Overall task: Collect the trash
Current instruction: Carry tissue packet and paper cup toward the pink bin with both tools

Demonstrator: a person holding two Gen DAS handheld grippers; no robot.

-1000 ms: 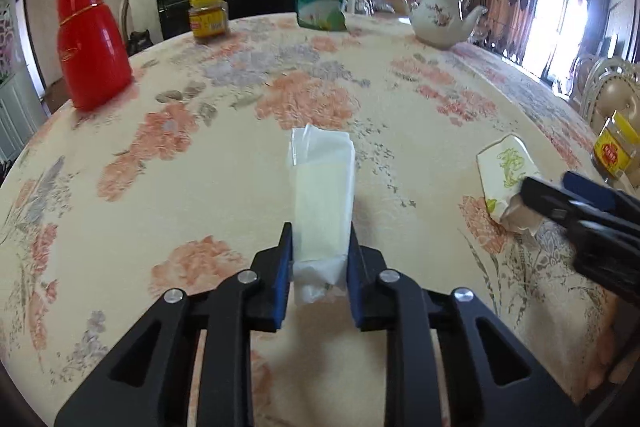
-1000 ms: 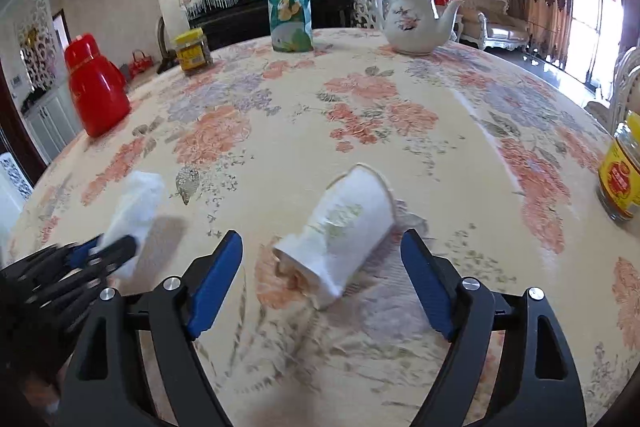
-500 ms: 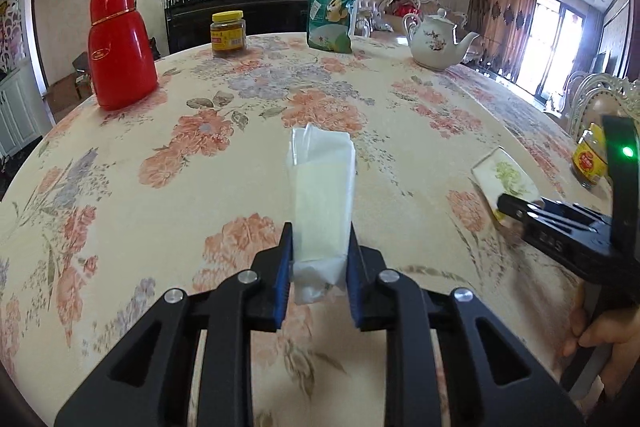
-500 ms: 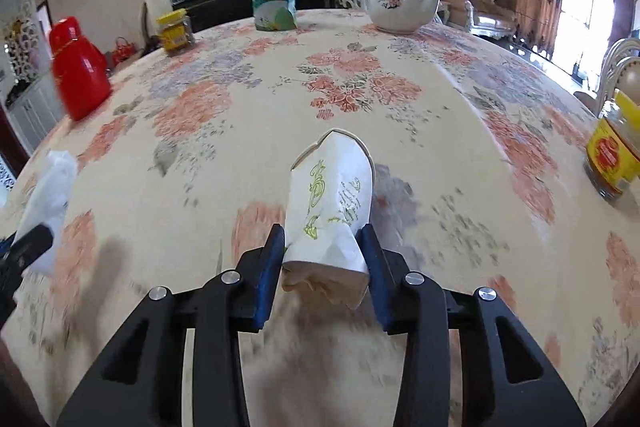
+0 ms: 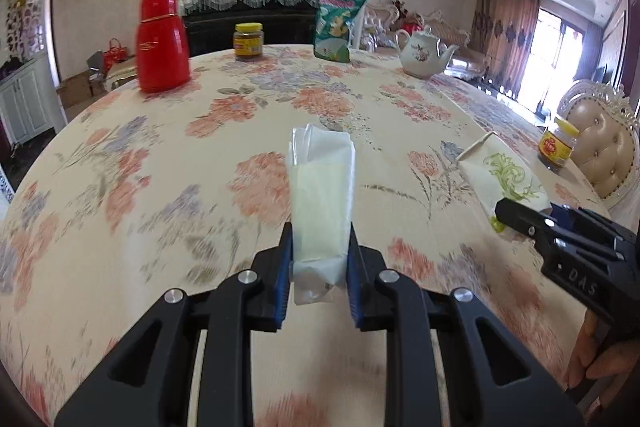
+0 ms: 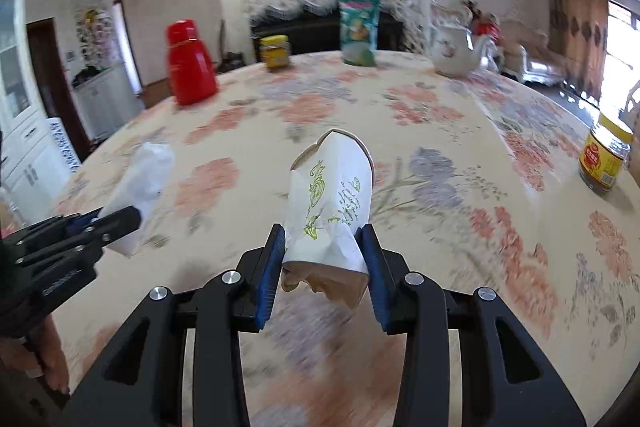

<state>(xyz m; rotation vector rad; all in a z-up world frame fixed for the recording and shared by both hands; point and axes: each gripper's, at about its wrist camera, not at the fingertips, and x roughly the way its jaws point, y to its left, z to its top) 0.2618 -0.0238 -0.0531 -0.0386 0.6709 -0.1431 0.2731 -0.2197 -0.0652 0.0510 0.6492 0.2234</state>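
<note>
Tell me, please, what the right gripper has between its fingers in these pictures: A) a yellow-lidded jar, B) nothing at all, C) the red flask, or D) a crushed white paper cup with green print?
D: in the right wrist view the right gripper has its blue pads pressed against both sides of the crushed paper cup, which is lifted clear of the floral tablecloth.

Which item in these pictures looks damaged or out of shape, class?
The paper cup pinched in the right hand-held gripper is crushed flat, its base crumpled and rim bent. The left hand-held gripper holds a flattened plastic bag.
</note>
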